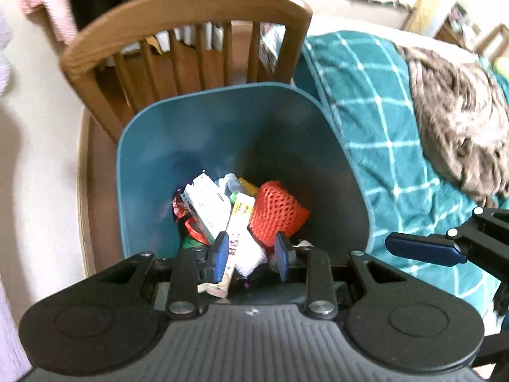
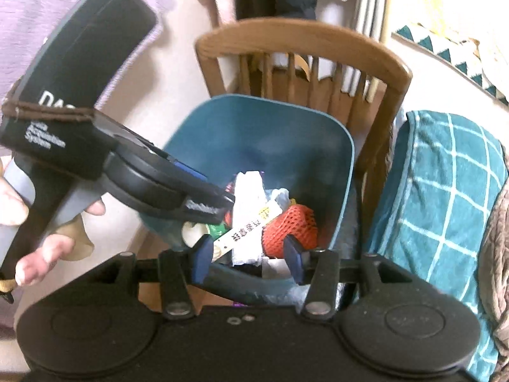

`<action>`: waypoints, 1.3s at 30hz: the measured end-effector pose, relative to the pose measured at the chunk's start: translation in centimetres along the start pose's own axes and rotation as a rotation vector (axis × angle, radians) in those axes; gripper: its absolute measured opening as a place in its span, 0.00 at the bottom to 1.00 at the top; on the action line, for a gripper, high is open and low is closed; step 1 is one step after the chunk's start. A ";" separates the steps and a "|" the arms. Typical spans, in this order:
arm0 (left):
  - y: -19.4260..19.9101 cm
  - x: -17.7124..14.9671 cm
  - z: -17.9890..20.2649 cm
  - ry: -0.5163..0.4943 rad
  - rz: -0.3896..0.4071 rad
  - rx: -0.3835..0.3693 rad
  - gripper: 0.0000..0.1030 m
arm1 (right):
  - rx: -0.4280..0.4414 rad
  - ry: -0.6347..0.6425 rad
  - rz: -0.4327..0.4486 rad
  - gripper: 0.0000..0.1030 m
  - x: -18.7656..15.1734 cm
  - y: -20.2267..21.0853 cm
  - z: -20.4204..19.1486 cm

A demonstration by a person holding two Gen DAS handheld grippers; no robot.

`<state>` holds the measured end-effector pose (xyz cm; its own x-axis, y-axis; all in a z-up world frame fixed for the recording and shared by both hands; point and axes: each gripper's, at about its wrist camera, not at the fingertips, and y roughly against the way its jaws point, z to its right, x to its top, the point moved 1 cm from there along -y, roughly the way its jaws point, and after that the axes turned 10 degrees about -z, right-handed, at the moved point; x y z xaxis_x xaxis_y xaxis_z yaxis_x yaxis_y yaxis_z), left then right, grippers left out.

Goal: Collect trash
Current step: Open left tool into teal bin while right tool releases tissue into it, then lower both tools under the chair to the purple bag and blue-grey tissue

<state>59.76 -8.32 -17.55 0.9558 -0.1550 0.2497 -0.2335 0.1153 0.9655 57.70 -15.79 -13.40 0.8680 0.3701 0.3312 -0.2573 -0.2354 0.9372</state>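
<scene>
Hanging over the mouth of a deep teal plastic waste bin [image 1: 178,146], the left gripper [image 1: 251,256] has its two blue-padded fingers spread apart with nothing clamped between them; a long white paper wrapper with dark print [image 1: 237,238] merely shows through the gap, lying among the rubbish below. That rubbish fills the bottom of the bin: an orange foam fruit net [image 1: 276,211] on the right side, a white printed carton [image 1: 208,205] tilted on the left, and crumpled pale wrappers between and behind them. The right gripper [image 2: 251,256] hovers at the near rim of the same bin [image 2: 222,127], its fingers likewise parted and empty, with the orange net [image 2: 291,226] and the printed wrapper [image 2: 251,229] visible beyond them. In the right wrist view the left gripper [image 2: 206,202] reaches in from the left, its black body held by the person's bare hand [image 2: 38,248], the tips pointing down into the bin. A brown wooden chair with a curved spindle back [image 1: 191,22] stands directly behind the bin, touching or just beside its far rim. A teal blanket with a white grid pattern [image 1: 375,121] lies to the right, with a brown fuzzy throw [image 1: 455,121] on top of it.
</scene>
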 end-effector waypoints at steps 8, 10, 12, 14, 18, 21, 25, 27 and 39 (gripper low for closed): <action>5.0 -5.6 3.4 0.132 0.111 0.014 0.29 | 0.046 0.122 0.070 0.51 -4.7 4.9 0.7; 5.8 -7.1 4.2 0.160 0.126 0.014 0.29 | 0.058 0.142 0.088 0.54 -6.1 5.9 1.0; 6.5 -8.6 5.0 0.185 0.139 0.021 0.36 | 0.074 0.157 0.102 0.57 -7.3 6.8 1.4; 7.0 -10.1 5.7 0.208 0.155 0.027 0.56 | 0.085 0.175 0.112 0.60 -8.3 7.5 1.7; 7.7 -12.5 6.7 0.222 0.189 0.048 0.66 | 0.100 0.193 0.127 0.62 -10.1 8.5 2.1; 7.6 -14.0 7.0 0.217 0.199 0.060 0.68 | 0.114 0.172 0.132 0.70 -11.3 8.6 2.5; 6.5 -15.6 6.5 0.202 0.208 0.069 0.73 | 0.118 0.151 0.147 0.81 -13.1 7.9 2.5; 5.4 -16.3 5.9 0.188 0.204 0.067 0.73 | 0.118 0.136 0.155 0.86 -14.1 7.2 2.4; -8.1 -19.8 1.5 0.090 0.086 -0.057 0.87 | 0.105 -0.047 0.090 1.00 -20.5 -4.8 1.8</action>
<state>42.43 -7.69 -30.23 0.9456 -0.0542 0.3209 -0.3068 0.1805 0.9345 41.92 -23.84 -24.91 0.8632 0.3009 0.4054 -0.2912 -0.3592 0.8867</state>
